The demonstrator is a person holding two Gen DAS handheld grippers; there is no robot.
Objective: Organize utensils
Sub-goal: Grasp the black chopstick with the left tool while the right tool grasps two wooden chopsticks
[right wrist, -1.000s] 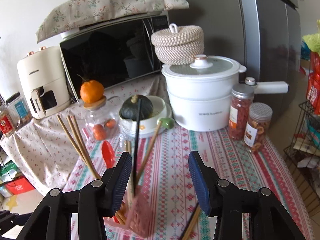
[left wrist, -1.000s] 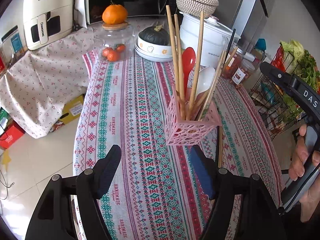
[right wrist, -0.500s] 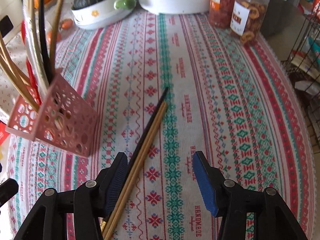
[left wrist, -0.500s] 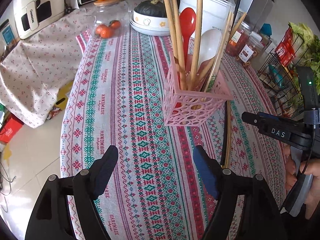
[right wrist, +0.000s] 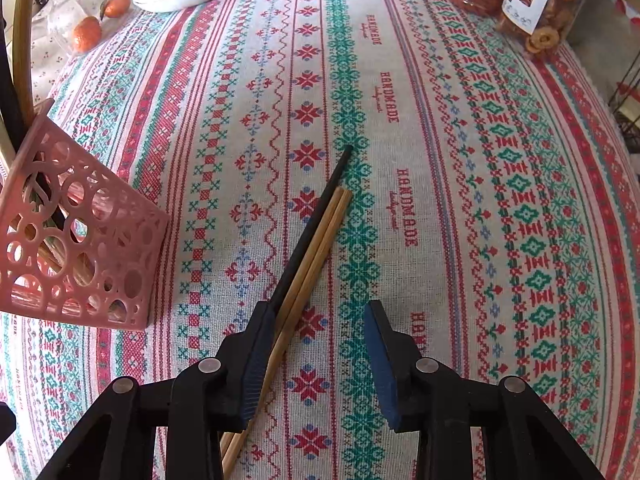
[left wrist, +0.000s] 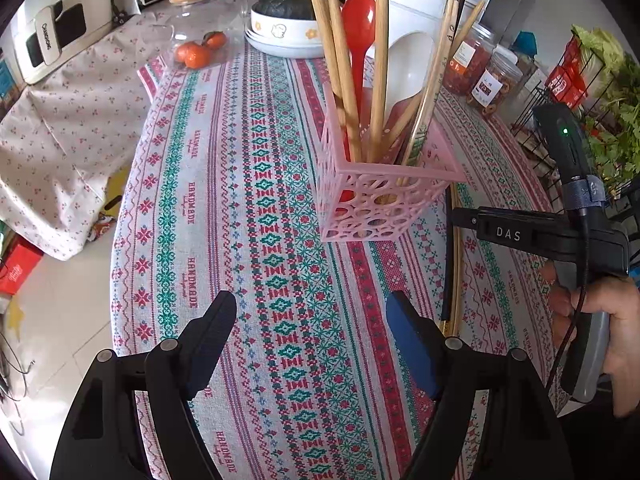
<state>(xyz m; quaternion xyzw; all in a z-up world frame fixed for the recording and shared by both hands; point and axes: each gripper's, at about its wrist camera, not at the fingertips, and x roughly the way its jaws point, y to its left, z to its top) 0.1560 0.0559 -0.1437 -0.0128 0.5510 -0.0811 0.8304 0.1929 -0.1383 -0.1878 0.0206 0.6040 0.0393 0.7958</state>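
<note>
1. The table is covered by a matt woven tablecloth point(right wrist: 440, 152) with a cross-stitch look.
2. The pink holder point(left wrist: 380, 196) appears to be smooth perforated plastic.
3. Bare, matt wood is shown by the two wooden chopsticks point(right wrist: 316, 256); the black chopstick point(right wrist: 320, 216) looks smooth and dull.
4. A glossy plastic finish is seen on the red spoon point(left wrist: 359, 28).
5. The gripper frames look like matt black plastic, with ribbed blue pads point(right wrist: 380, 364).
</note>
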